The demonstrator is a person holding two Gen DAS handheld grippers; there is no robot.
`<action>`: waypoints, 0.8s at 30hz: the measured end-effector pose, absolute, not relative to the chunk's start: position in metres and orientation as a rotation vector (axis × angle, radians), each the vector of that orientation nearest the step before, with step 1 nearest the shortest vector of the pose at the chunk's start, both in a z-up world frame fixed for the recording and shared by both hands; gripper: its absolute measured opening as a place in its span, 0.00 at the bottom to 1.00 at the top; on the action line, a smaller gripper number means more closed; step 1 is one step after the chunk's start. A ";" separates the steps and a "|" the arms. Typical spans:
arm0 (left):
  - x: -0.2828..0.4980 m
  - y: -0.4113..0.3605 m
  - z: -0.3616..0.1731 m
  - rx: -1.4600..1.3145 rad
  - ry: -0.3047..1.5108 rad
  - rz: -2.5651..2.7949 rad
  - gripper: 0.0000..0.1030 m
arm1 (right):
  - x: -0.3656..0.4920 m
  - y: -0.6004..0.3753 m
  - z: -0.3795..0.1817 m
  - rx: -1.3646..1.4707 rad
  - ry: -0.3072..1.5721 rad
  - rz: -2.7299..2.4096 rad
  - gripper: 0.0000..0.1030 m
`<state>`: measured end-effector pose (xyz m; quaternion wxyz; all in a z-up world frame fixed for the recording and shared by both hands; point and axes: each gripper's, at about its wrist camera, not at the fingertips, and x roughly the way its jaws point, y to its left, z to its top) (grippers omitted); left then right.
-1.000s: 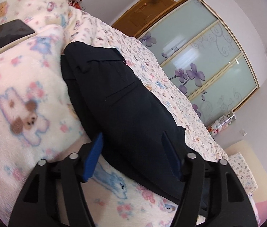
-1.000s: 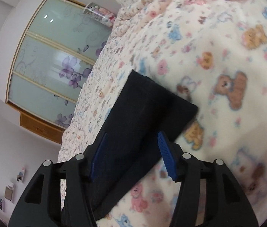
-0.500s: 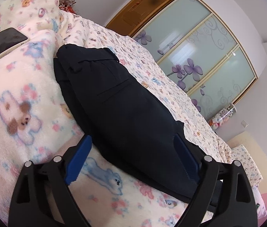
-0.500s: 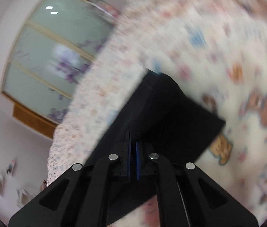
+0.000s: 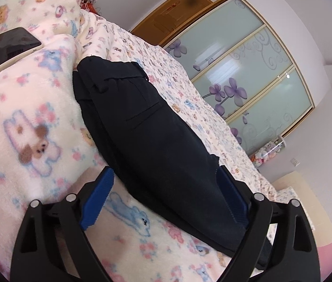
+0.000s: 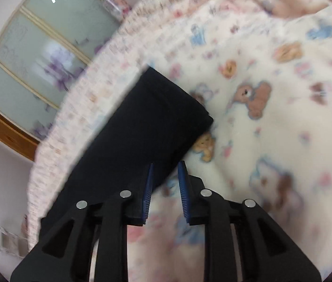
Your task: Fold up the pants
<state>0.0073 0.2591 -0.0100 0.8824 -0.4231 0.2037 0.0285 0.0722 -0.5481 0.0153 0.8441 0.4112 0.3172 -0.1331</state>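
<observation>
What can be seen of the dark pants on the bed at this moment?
The pants are dark navy, of smooth woven-looking cloth, folded lengthwise into a long strip lying flat on the teddy-bear blanket. A waistband and welt pocket show at the far end. The left gripper, open, straddles the strip; the right gripper is open at its edge.

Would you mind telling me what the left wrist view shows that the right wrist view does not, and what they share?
Only the left wrist view shows the waistband end of the dark navy folded pants, with a pocket seam, a black flat phone-like slab on the blanket, and the wide-open left gripper straddling the pants.

Only the right wrist view shows the pants' hem end and the right gripper, slightly open at the pants' edge, gripping nothing.

Both show the cream fleece blanket with teddy-bear print and the frosted-glass wardrobe doors with purple flowers.
</observation>
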 end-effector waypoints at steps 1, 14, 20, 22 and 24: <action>0.005 0.260 -0.009 -0.891 0.415 0.059 0.87 | 0.068 -0.539 0.026 0.862 0.647 -0.253 0.31; -0.022 0.281 -0.003 -0.992 0.277 0.081 0.95 | 0.150 -0.297 -0.003 0.935 1.016 0.495 0.31; -0.020 0.275 0.003 -0.936 0.308 0.090 0.96 | 0.159 -0.264 -0.015 0.859 1.101 0.440 0.31; -0.020 0.274 0.004 -0.928 0.313 0.089 0.96 | 0.151 -0.266 -0.019 0.868 1.112 0.418 0.31; -0.021 0.274 0.005 -0.927 0.313 0.087 0.96 | 0.148 -0.267 -0.023 0.881 1.116 0.401 0.31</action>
